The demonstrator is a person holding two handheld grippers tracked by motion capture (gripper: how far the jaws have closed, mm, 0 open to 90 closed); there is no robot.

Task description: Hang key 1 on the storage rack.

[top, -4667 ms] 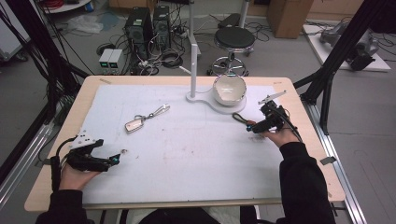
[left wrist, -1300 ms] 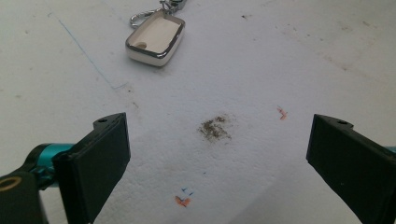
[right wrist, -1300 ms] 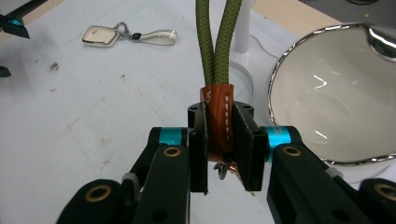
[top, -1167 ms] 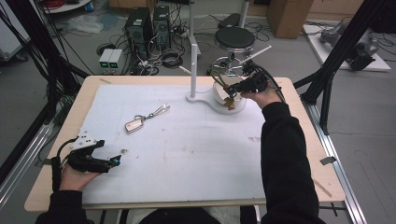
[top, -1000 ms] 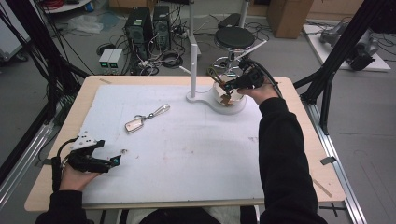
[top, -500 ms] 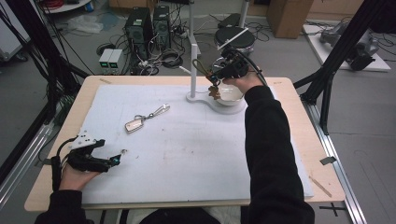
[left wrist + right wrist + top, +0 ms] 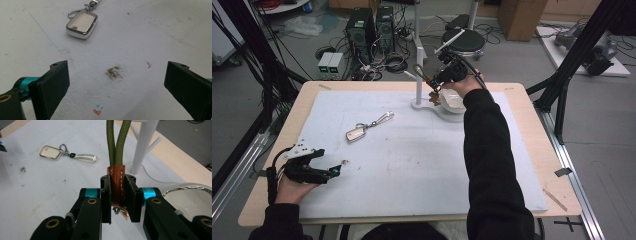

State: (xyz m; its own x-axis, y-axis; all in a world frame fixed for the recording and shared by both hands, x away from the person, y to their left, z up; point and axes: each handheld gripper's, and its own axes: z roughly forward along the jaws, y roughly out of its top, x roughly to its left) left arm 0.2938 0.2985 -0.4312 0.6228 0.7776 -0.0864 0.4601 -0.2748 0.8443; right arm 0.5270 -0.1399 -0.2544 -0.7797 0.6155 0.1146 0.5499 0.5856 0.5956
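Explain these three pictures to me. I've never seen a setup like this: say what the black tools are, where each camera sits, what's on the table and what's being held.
A person sits at a table and holds a two-jaw hand tool, a gripper, in each hand. The high view looks down from above them. The other two views come from small cameras riding on each gripper, looking along its black jaws.

The left gripper rests near the table's front left corner, jaws wide apart and holding nothing. Ahead of it lies a silver key fob on a strap.

The right gripper is reached out to the far side, beside a white stand and a white bowl. Its jaws are shut on the brown leather tab of a green cord loop, lifted off the table.
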